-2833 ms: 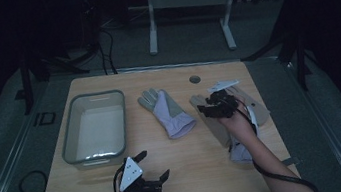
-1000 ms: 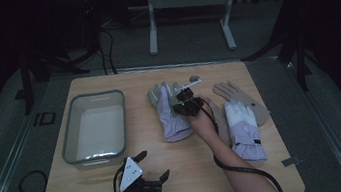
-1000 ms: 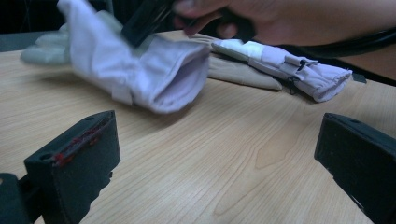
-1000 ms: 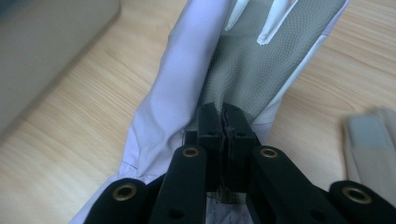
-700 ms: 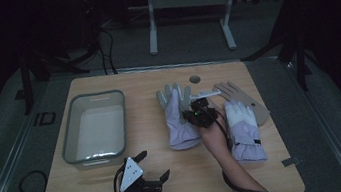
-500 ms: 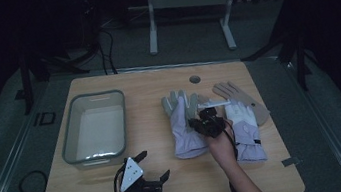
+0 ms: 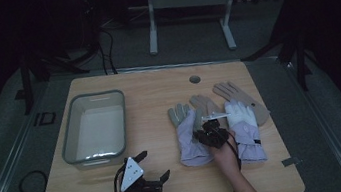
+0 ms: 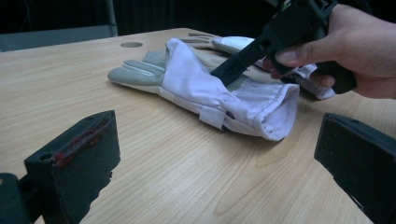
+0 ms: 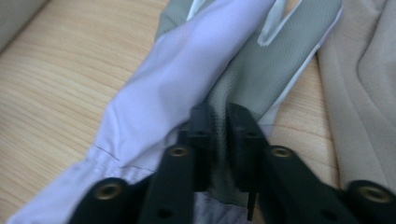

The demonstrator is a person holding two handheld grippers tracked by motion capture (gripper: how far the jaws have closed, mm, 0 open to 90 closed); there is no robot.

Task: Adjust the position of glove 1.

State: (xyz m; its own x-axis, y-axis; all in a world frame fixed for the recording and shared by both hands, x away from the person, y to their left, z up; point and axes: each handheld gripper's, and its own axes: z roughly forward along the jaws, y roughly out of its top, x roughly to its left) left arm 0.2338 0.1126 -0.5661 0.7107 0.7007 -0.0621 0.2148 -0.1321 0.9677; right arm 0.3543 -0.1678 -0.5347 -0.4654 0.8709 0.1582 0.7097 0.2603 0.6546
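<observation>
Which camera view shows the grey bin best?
The high view: the grey bin sits whole at the table's left side. The right gripper view catches perhaps a corner of it at top left.

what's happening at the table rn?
A person works two handheld grippers on a pair of gloves. The right gripper pinches the left glove, which lies flat on the table beside the other glove; its jaws have just been opening slightly, fabric between them. The left gripper rests open near the table's front edge, right of the tray.

A pale lilac and grey glove (image 7: 190, 132) lies on the light wood-grain worktop (image 7: 148, 94); the tongs (image 9: 219, 122) are black, the tub (image 7: 94, 129) grey.
</observation>
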